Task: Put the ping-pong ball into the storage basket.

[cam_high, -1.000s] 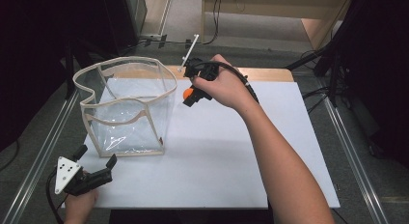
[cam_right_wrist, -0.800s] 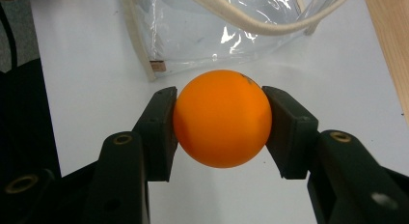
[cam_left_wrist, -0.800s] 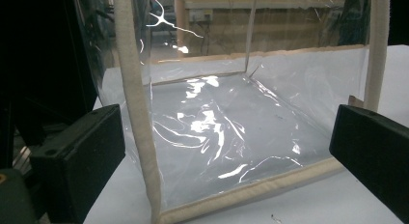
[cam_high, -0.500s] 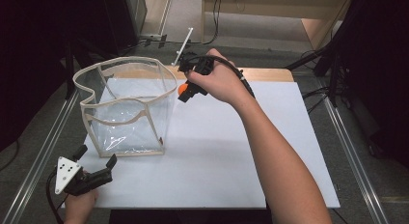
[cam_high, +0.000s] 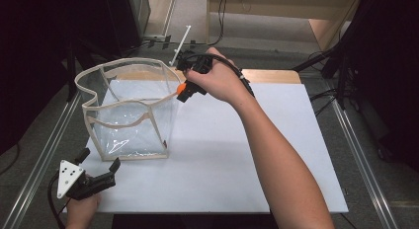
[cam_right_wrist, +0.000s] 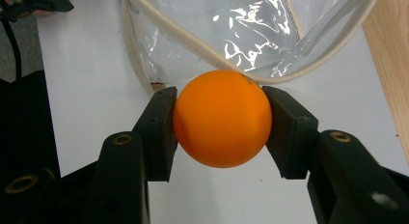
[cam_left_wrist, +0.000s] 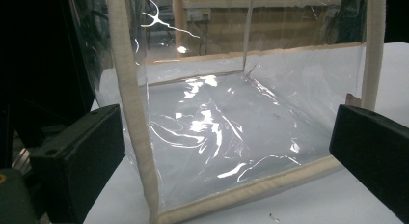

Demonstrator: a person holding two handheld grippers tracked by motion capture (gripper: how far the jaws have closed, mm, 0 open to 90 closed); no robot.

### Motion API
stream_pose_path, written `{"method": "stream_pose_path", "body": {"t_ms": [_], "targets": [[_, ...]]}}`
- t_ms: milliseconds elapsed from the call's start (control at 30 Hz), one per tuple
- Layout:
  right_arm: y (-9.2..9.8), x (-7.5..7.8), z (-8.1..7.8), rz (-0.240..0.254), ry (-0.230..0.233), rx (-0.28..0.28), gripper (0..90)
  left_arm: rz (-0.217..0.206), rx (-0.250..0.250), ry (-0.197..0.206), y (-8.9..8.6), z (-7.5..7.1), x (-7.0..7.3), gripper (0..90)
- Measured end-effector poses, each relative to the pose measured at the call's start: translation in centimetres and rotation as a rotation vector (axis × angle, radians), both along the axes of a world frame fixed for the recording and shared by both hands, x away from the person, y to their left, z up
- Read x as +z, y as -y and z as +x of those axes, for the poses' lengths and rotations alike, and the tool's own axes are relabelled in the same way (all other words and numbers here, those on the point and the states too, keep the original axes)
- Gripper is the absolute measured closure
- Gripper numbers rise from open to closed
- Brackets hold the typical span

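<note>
Between the right gripper's (cam_right_wrist: 219, 122) fingers (cam_right_wrist: 159, 132) sits an orange ball (cam_right_wrist: 222, 119), clamped tight just beside the clear bag's (cam_high: 129, 110) rim; the left gripper's (cam_left_wrist: 226, 151) fingers gape empty before the bag.

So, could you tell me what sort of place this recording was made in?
Probably a lab or workshop test bench: a white table framed by metal rails, cables trailing across a grey floor, and wooden furniture behind.

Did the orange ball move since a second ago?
Yes. The small orange ball, held in the right tool, has shifted left, closer to the rim of the clear plastic bag with beige trim.
</note>
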State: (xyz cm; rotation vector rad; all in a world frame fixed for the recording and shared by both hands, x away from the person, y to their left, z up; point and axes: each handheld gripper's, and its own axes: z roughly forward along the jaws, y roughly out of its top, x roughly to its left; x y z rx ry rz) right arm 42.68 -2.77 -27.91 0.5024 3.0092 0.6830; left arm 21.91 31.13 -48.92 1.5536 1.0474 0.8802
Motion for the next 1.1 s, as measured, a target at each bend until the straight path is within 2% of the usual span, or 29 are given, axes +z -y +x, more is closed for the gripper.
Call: {"method": "stream_pose_path", "body": {"t_ms": [333, 900, 1100], "targets": [[-1.1, 0.8, 0.3, 0.006, 0.008, 0.002, 47.6, 0.002, -0.002, -0.002, 0.0, 0.0, 0.0, 0.0], [-2.6, 0.9, 0.8, 0.035, 0.018, 0.006, 47.6, 0.002, -0.005, -0.002, 0.0, 0.0, 0.0, 0.0], [-3.0, 0.6, 1.3, 0.039, 0.025, -0.033, 47.0, 0.005, -0.005, -0.001, 0.0, 0.0, 0.0, 0.0]]}}
